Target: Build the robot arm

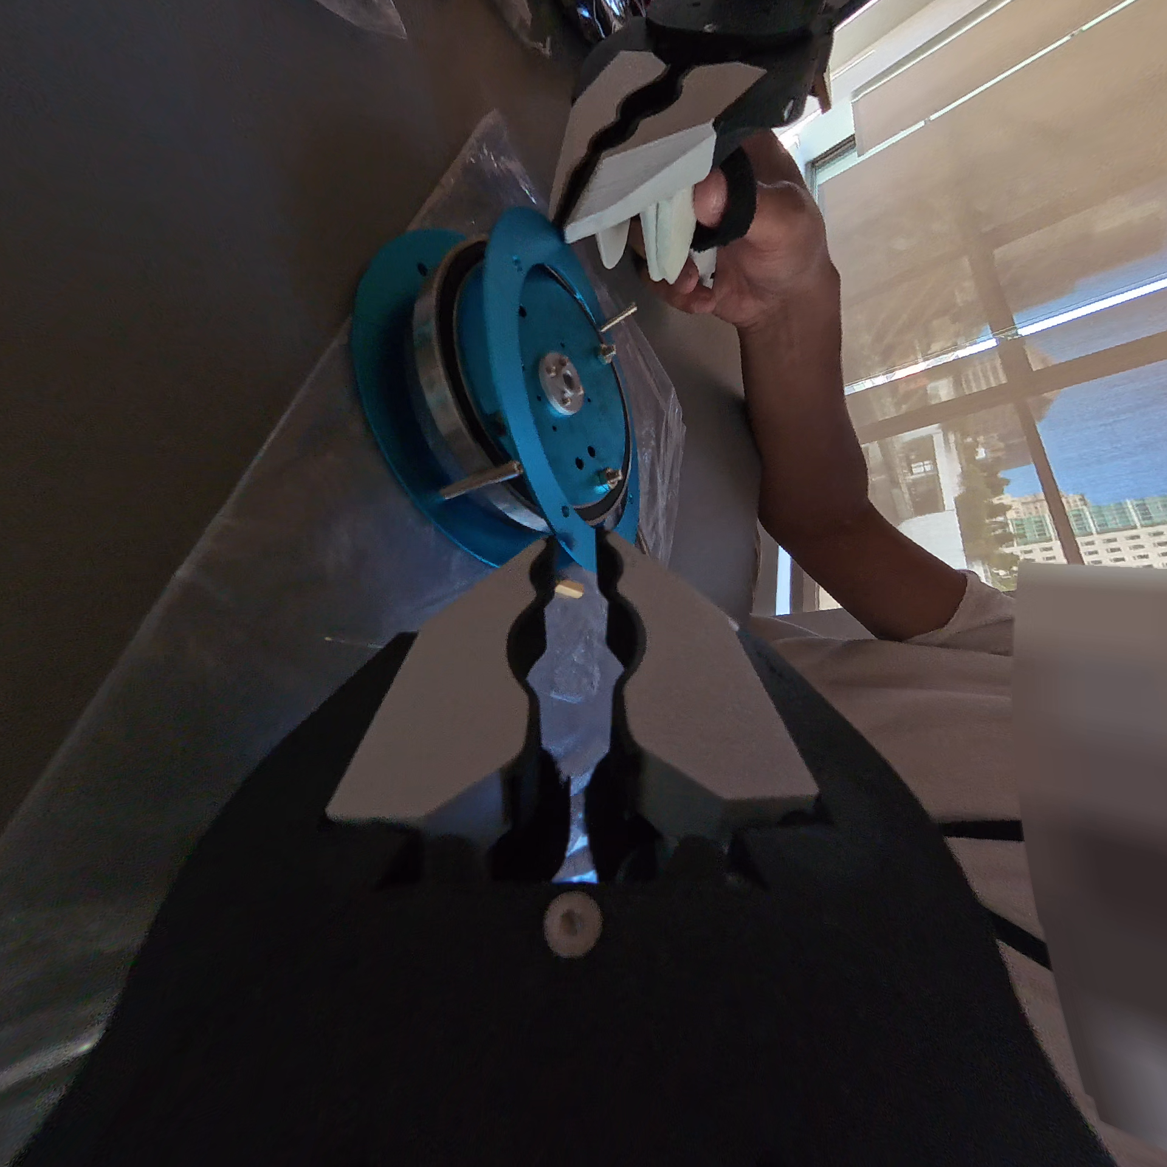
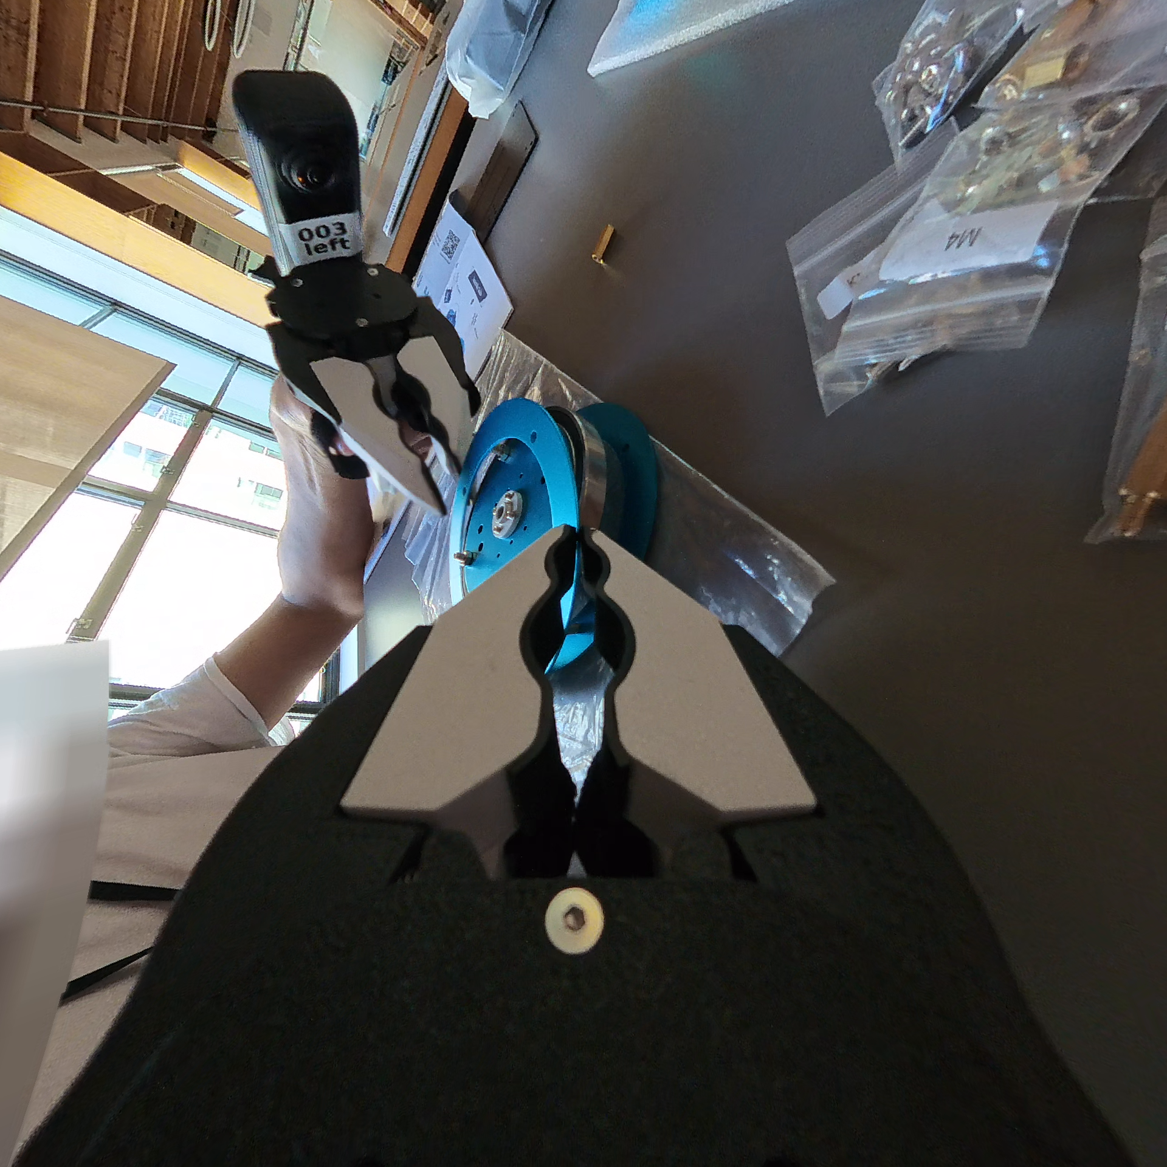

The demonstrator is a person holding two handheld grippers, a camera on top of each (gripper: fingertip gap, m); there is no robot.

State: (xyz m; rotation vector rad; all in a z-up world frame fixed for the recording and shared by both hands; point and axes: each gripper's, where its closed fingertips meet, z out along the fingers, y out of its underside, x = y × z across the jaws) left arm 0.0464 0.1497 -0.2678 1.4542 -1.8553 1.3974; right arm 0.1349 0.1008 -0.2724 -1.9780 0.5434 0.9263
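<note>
Left wrist view: the left hand-held gripper is seen narrowly closed on the rim of a blue ring, the fingertips pinching its near edge. This ring is held tilted just above a blue wheel hub, which is made up of a blue base flange, a metal band and a blue plate with a silver boss at its centre. Several metal standoffs are seen projecting from the hub. The hub is set on a clear plastic sheet spread over the dark counter.

The right hand-held gripper is seen at the ring's far edge, its fingers likewise clamped narrowly on the rim, and it is carried by a person's hand.

From the right wrist view, the ring is shown gripped at opposite edges by the right gripper and the left gripper. A loose brass standoff lies on the counter, well apart from the hub. Clear bags of hardware are laid farther off on the counter.
</note>
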